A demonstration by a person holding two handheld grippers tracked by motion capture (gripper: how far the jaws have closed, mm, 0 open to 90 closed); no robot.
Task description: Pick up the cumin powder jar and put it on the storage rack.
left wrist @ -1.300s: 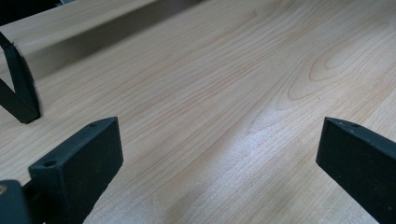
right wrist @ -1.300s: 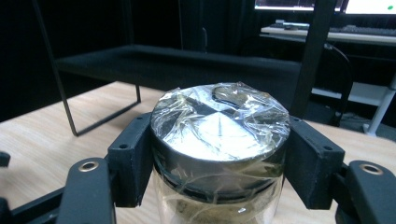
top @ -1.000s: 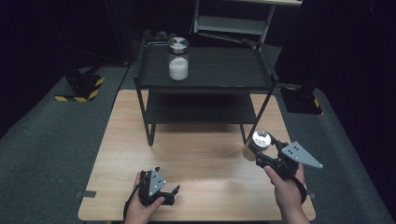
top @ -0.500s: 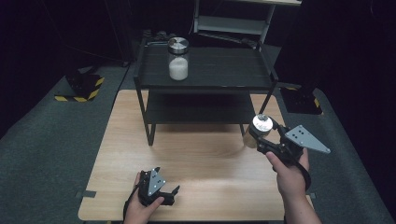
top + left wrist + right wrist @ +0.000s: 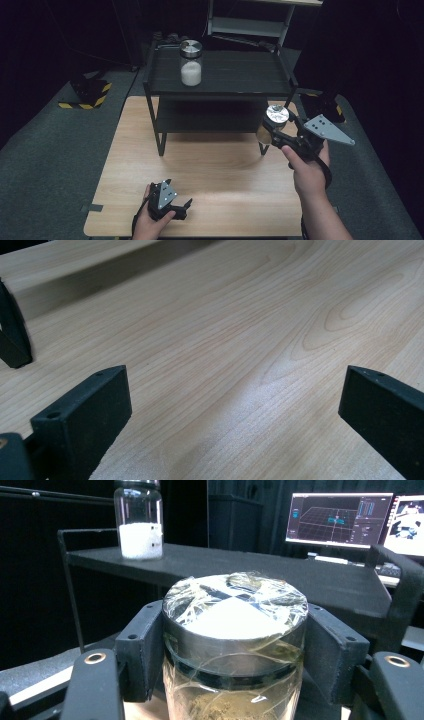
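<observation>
Right gripper [image 5: 274, 131] clamps the brown jar [image 5: 235, 645] just under its lid, holding it upright off the table [image 5: 210, 165] beside the shelf [image 5: 220, 80], likely bound for the top by the white jar [image 5: 191, 62]. Left gripper [image 5: 167, 200] rests low, jaws wide, empty.

This looks like a lab set up for recording, not a home. Black curtains [image 5: 60, 30] close off the space on all sides, and the floor [image 5: 45, 165] is grey carpet. A block with yellow and black hazard stripes [image 5: 87, 92] sits on it to the left. A light wooden table [image 5: 220, 175] carries a black metal shelf rack [image 5: 220, 80]. In the right gripper view, a monitor [image 5: 337, 520] shows a 3D grid plot, with a second screen [image 5: 407, 522] beside it.
</observation>
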